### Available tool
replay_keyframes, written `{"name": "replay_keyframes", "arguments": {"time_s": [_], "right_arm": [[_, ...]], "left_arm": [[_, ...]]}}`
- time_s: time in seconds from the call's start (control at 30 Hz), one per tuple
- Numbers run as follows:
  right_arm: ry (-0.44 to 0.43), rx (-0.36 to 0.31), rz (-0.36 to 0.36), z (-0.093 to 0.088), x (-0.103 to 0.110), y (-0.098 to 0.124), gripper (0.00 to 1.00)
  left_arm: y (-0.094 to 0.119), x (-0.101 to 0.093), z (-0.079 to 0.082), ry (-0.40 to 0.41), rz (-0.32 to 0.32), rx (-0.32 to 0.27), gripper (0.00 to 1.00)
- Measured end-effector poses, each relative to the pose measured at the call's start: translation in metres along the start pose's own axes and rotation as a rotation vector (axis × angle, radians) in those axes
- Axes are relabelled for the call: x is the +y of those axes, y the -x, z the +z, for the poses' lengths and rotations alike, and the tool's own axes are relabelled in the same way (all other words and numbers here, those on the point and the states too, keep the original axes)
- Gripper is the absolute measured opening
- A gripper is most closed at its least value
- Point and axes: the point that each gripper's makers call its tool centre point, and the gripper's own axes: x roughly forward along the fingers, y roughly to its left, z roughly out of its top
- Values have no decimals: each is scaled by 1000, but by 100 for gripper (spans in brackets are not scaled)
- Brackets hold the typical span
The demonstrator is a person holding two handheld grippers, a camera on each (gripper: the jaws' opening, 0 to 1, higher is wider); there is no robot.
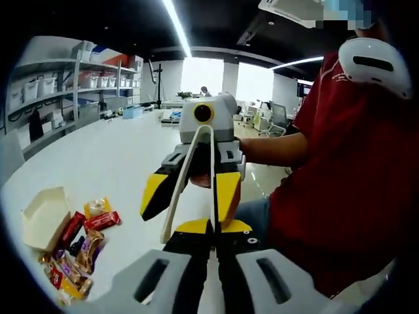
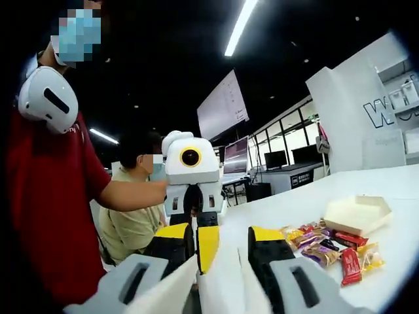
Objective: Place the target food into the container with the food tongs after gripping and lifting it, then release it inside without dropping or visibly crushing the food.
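Snack wrappers [image 1: 75, 258] too small to read; pile edge-cropped.

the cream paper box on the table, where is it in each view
Left gripper view: the cream paper box sits at the far left, low on the white table, just above the pile of snack packets.
Right gripper view: it lies at the right, below mid-height, on the table, just above and right of the packets.
Shared landmark: the pile of snack packets beside the box.
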Motion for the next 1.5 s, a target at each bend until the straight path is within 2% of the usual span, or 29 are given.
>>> {"name": "replay_keyframes", "arguments": {"time_s": [0.17, 0.23, 0.33, 0.43, 0.63, 0.77, 0.97, 1.03, 1.17, 1.23, 1.4, 1.43, 1.47, 1.5], "right_arm": [[-32, -1, 13, 0, 2, 1, 23], [-69, -9, 10, 3, 3, 3, 22], [-92, -51, 8, 10, 1, 6, 21], [-111, -59, 13, 11, 2, 5, 21], [-116, -66, 15, 12, 4, 2, 21], [-116, -77, 22, 15, 6, 2, 22], [-127, -105, 27, 20, 7, 3, 25], [-142, -92, 37, 17, 9, 3, 25], [-72, -72, 45, 14, 13, 2, 26], [-67, -65, 49, 13, 13, 2, 26], [-100, -43, 63, 9, 15, 2, 26], [-127, -42, 65, 8, 16, 2, 25], [-208, -23, 74, 6, 19, 2, 24], [-248, -10, 73, 5, 18, 2, 23]], "left_arm": [[-1, -1, 1, 2, 1, -9, 1], [-1, -2, 3, 36, -1, -31, 1], [2, -1, 12, 14, 17, -94, 1], [3, -1, 13, 46, 10, -110, 1], [3, -2, 11, 72, 6, -101, 1], [2, -5, 5, 84, -1, -75, 1], [4, -7, 11, 103, -12, -89, 1], [5, -11, 10, 145, -38, -71, 0], [6, -14, 9, 134, -47, -78, 0], [6, -15, 10, 138, -47, -86, 0], [6, -17, 9, 147, -48, -86, 0], [6, -17, 9, 149, -47, -88, 0], [6, -18, 9, 151, -52, -89, 1], [6, -21, 9, 171, -68, -91, 1]]}}
